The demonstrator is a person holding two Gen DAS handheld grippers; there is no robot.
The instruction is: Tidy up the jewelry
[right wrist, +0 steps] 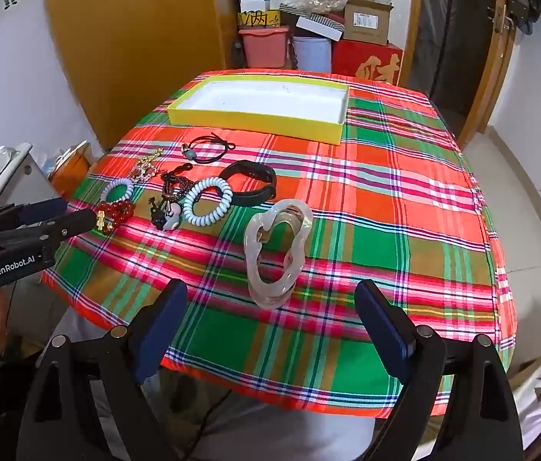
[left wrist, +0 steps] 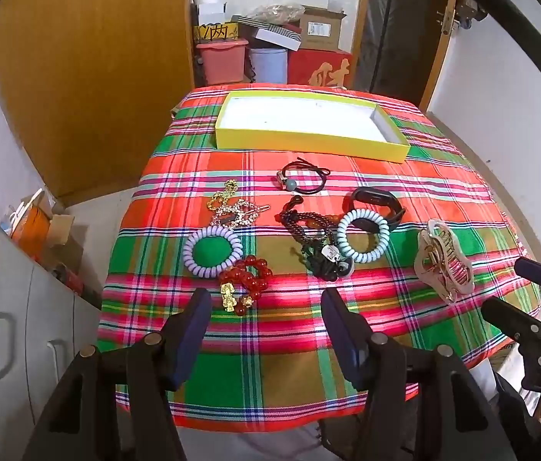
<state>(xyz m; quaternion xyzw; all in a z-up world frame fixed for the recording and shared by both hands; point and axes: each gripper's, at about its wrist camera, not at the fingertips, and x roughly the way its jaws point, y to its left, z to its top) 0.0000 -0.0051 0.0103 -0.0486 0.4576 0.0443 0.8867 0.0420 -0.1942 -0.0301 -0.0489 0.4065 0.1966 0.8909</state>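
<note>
Both hand-held grippers hover released above the near edge of the plaid-covered desk (right wrist: pixel 405 207): the left hand-held gripper (left wrist: pixel 266 307) before the red bead bracelet (left wrist: pixel 249 274); the right hand-held gripper (right wrist: pixel 270 303) before the pearly hair claw (right wrist: pixel 276 253). The yellow box (left wrist: pixel 309 142) sits at the far end, jewelry spread between.

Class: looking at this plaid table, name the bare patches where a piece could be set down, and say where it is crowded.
Free: the yellow box, nothing visible inside; the plaid cloth right of the box and of the black band; the near strip before both grippers. Crowded: the cluster from the lilac coil tie across to the shell claw clip.
</note>
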